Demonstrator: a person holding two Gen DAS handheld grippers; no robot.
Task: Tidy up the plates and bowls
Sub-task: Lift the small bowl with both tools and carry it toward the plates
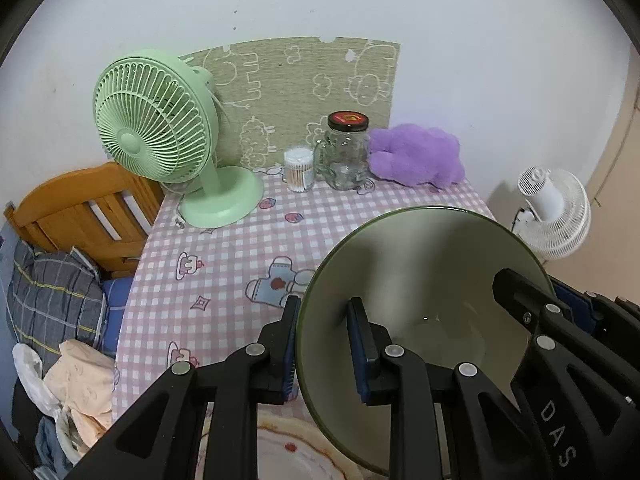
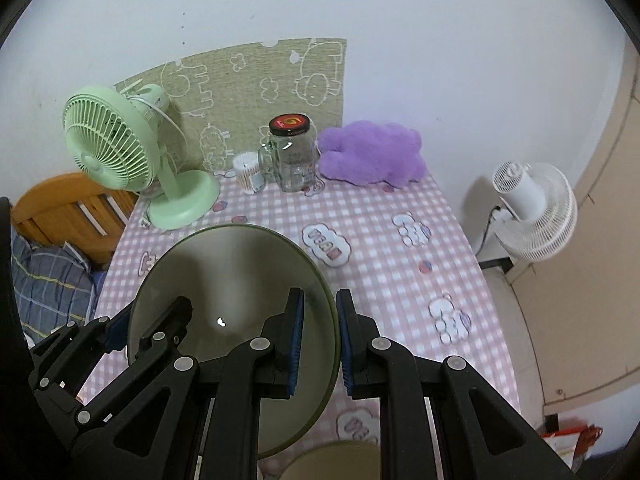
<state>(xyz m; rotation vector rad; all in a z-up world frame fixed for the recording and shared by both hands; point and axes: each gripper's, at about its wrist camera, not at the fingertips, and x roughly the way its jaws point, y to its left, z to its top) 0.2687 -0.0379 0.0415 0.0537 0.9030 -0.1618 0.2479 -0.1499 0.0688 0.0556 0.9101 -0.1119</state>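
A green-rimmed, cream-lined bowl (image 1: 424, 280) is held above the pink checked table (image 1: 224, 256). My left gripper (image 1: 326, 344) is shut on the bowl's left rim, one finger inside and one outside. My right gripper (image 2: 319, 340) is shut on the same bowl's (image 2: 224, 280) right rim. Each gripper shows in the other's view at the bowl's far side. A patterned plate (image 1: 288, 452) lies under the bowl at the near table edge. Another greenish dish rim (image 2: 332, 460) shows at the bottom of the right wrist view.
At the table's back stand a green fan (image 1: 160, 136), a cotton swab tub (image 1: 298, 170), a glass jar with a black lid (image 1: 346, 152) and a purple plush (image 1: 416, 156). A wooden bed end (image 1: 84, 208) is left of the table. A white fan (image 2: 532, 208) stands to the right.
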